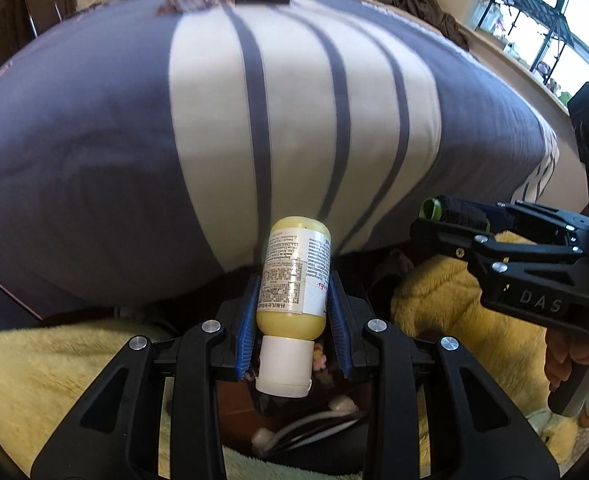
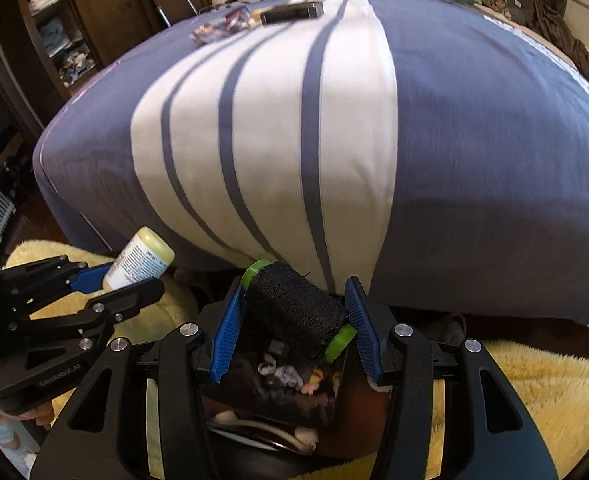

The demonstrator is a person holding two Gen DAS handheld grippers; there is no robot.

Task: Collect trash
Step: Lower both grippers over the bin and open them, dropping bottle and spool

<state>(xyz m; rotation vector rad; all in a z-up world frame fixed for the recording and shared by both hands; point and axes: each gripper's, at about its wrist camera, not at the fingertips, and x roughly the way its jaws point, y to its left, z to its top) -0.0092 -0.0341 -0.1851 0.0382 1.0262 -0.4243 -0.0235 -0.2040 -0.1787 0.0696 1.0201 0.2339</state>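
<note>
Nearest the left wrist camera, the left gripper [image 1: 292, 312] is closed partway on a yellow bottle [image 1: 296, 276], its blue ribbed pads [image 1: 246, 340] pressing the bottle's sides; the bottle stands roughly along the fingers with its white cap [image 1: 284, 368] toward the camera and its printed label facing up; the same bottle shows at the left of the right wrist view, slanting out of the left gripper's fingers. The right gripper [image 2: 294, 320] is likewise closed partway, on a spool of black thread [image 2: 296, 312] with green end flanges [image 2: 340, 342]; the spool lies tilted across the gap, one flange against each blue pad. Below and between both sets of fingers sits a dark open container [image 2: 278, 396] holding small pale scraps and a white cable; what kind of container it is cannot be told. Around it spreads a fluffy yellow rug [image 2: 534, 392]. A person's fingers [image 1: 562, 368] wrap the right gripper's handle at the edge of the left view. Beyond the grippers rises a bed under a blue-grey cover with a white panel and dark stripes [image 2: 294, 140]; at its far end lie a dark flat rectangular object [image 2: 292, 12], blurred, and a crumpled wrapper [image 2: 218, 28] just beside it; farther back stand wooden shelves with folded cloth [image 2: 50, 20].
</note>
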